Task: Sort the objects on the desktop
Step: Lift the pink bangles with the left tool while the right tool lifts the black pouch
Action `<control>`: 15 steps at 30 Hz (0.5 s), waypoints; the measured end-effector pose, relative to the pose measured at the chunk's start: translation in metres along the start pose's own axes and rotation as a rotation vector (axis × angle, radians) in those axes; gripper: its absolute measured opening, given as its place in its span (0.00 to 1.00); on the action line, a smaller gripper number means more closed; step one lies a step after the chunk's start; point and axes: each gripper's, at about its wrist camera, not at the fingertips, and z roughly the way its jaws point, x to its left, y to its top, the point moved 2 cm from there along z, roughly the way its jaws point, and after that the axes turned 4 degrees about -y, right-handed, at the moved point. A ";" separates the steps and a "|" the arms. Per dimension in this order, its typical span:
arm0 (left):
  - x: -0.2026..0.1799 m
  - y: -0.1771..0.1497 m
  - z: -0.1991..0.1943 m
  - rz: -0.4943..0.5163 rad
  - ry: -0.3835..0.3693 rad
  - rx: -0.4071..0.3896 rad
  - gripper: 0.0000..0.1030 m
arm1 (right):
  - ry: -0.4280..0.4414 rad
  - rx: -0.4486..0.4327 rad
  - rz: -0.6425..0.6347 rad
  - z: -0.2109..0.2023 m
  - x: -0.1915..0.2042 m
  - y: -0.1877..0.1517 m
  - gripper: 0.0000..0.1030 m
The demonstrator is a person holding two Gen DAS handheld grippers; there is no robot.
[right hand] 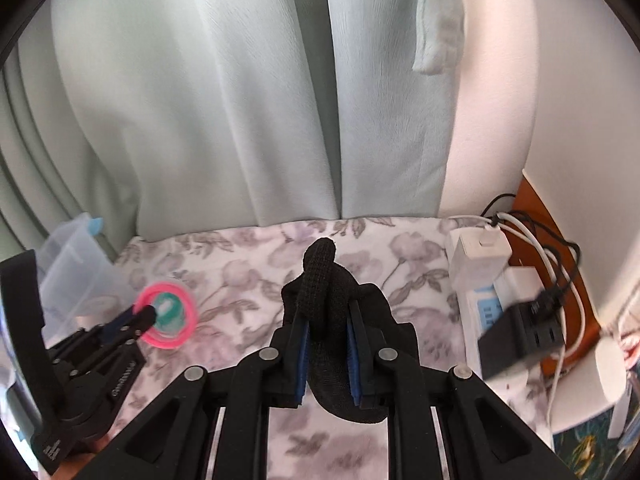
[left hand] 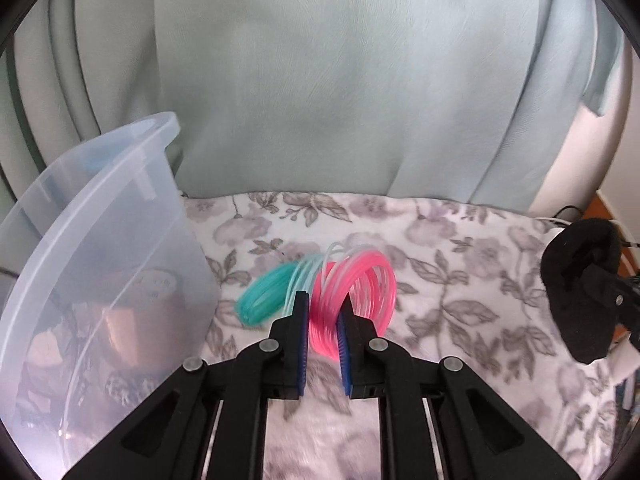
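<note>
My left gripper [left hand: 325, 307] is shut on a plastic spring toy [left hand: 352, 300], pink at one end and teal at the other, held a little above the floral cloth [left hand: 460, 272]. From the right wrist view the toy [right hand: 166, 312] shows as a pink ring around a teal core at the left gripper's [right hand: 146, 314] tip. My right gripper [right hand: 326, 312] is shut on a black knitted glove [right hand: 326, 276], whose fingers stick up above the pads. The same glove [left hand: 580, 288] hangs at the right edge of the left wrist view.
A clear plastic bin [left hand: 104, 272] with brown objects inside stands at the left, close to the toy. A white power strip [right hand: 480, 268] with plugs, cables and a black charger [right hand: 520, 332] lies at the right. Pale green curtains [left hand: 320, 80] hang behind the table.
</note>
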 end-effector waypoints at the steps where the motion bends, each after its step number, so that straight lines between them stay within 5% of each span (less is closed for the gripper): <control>1: 0.001 -0.002 -0.005 -0.007 -0.019 -0.003 0.12 | 0.012 -0.004 0.008 -0.007 0.001 -0.003 0.17; 15: 0.013 -0.024 -0.061 -0.022 -0.159 -0.028 0.12 | 0.120 -0.060 0.065 -0.074 0.008 -0.030 0.17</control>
